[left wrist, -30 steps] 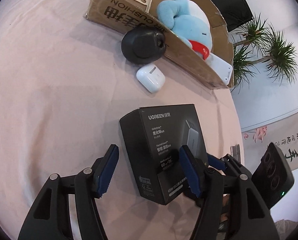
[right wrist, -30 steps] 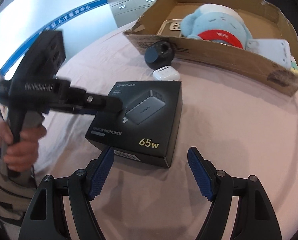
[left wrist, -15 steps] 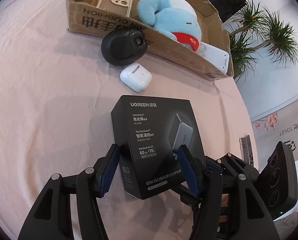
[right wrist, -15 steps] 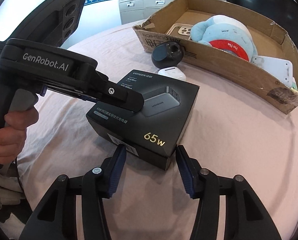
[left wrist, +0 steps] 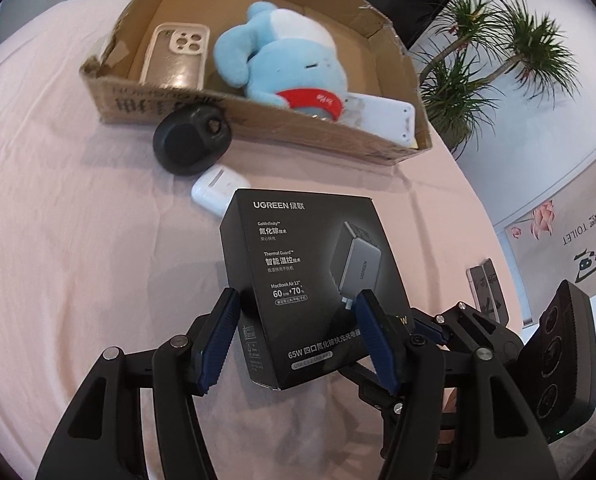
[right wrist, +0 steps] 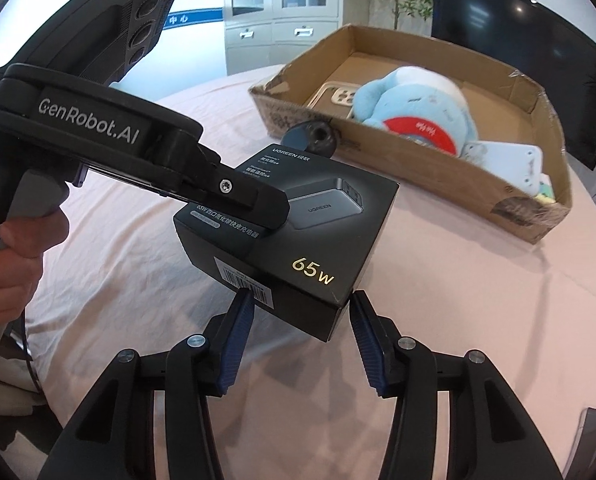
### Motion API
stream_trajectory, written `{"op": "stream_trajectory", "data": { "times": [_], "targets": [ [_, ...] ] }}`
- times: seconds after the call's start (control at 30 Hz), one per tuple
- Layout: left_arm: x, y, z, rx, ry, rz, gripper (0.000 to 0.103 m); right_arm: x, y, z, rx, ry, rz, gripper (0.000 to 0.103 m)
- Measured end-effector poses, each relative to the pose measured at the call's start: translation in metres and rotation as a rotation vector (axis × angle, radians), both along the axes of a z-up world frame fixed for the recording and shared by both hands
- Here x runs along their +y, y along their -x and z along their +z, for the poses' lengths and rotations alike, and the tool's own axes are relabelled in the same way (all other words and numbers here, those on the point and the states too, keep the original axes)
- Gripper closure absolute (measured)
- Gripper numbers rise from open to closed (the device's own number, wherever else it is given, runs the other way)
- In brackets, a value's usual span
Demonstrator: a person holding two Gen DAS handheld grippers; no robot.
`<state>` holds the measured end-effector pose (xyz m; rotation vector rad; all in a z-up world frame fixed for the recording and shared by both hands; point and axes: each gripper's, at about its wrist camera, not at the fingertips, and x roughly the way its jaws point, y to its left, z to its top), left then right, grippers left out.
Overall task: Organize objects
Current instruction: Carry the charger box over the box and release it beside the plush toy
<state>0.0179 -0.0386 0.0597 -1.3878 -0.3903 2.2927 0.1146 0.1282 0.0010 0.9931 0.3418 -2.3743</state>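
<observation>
Pink-clothed desk (left wrist: 78, 240) carries our cardboard box (left wrist: 298, 136) at 12 o'clock, with plush toy (left wrist: 282, 64), phone case (left wrist: 176, 58) and white plate (left wrist: 381, 118) inside. Black puck (left wrist: 186, 148) and white earbud case (left wrist: 214, 192) sit just outside its front wall. We have the left hand-held gripper (left wrist: 298, 340) pinching the black charger box (left wrist: 313, 280), which looks tilted up off the cloth. Right hand-held gripper (right wrist: 299, 344) brackets the box's near corner; we can't tell if its pads touch
</observation>
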Motion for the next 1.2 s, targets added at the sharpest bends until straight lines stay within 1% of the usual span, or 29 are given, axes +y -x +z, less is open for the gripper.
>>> {"op": "stream_trajectory", "data": {
  "times": [0.3,0.53,0.7,0.9,1.2],
  "targets": [
    [0.027,0.011,0.041,0.099,0.022,-0.058,0.045,0.021,0.008,0.032,0.066,0.046,-0.07,0.055],
    [0.045,0.028,0.068,0.167,0.024,-0.082,0.045,0.033,0.026,0.057,0.125,0.059,-0.116,0.055],
    [0.058,0.043,0.089,0.223,0.044,-0.102,0.045,0.044,0.037,0.074,0.168,0.071,-0.146,0.055],
    [0.072,0.067,0.109,0.27,0.038,-0.127,0.045,0.056,0.054,0.092,0.215,0.078,-0.175,0.055],
    [0.097,0.112,0.133,0.342,0.053,-0.17,0.044,0.075,0.098,0.118,0.257,0.098,-0.213,0.055]
  ]
}}
